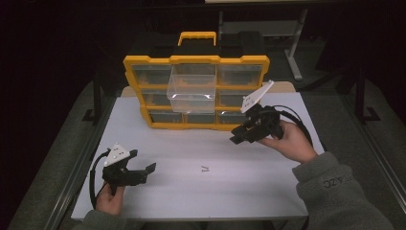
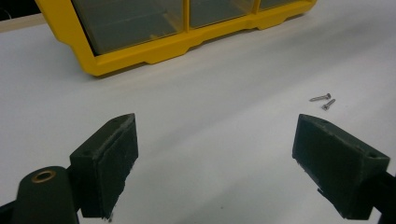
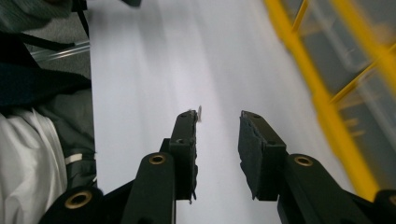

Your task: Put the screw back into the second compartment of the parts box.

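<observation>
Partly blurred, two screws lie between both grippers.

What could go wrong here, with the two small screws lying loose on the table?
The screws are tiny and lie close together, so open jaws might push one away. The pulled-out clear drawer juts from the organizer; the right gripper is close and might bump it. The left gripper is open, too.

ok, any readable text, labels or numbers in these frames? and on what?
"ZC" or close to it: pale letters on the grey sleeve of the person's right arm, high view; more characters follow, too small and blurred to read.
Yellow organizer, its pulled-out clear drawer, both grippers: no legible text.
</observation>
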{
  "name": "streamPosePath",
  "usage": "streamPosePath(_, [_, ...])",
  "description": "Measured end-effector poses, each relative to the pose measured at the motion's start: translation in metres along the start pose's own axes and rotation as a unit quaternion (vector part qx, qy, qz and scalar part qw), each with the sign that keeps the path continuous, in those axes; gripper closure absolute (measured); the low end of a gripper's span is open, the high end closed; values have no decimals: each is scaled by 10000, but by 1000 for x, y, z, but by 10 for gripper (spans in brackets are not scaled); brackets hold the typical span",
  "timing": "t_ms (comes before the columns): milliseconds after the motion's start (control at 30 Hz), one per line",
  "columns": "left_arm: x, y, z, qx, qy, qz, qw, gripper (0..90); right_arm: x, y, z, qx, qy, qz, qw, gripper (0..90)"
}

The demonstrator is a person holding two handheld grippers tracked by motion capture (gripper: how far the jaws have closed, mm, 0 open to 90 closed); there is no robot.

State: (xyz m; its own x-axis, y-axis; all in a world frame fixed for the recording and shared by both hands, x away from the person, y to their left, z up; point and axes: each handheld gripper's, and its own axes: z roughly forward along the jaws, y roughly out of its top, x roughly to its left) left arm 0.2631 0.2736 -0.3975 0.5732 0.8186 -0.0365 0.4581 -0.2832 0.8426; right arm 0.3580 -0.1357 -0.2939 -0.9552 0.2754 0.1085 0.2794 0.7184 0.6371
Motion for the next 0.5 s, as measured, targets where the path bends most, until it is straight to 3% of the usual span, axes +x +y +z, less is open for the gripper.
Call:
streamPosePath(133, [-1, 0, 0, -20, -5, -11, 10000, 139, -1, -11, 18, 37, 94, 84, 9999, 661])
streamPosePath(200, [-1, 0, 1, -34, -15, -38, 10000, 139, -1, -18, 35, 87, 144, 151, 9997, 664])
streamPosePath(500, [-1, 0, 1, -30, -20, -25, 10000, 139, 2, -21, 74, 224, 249, 122, 9994, 674])
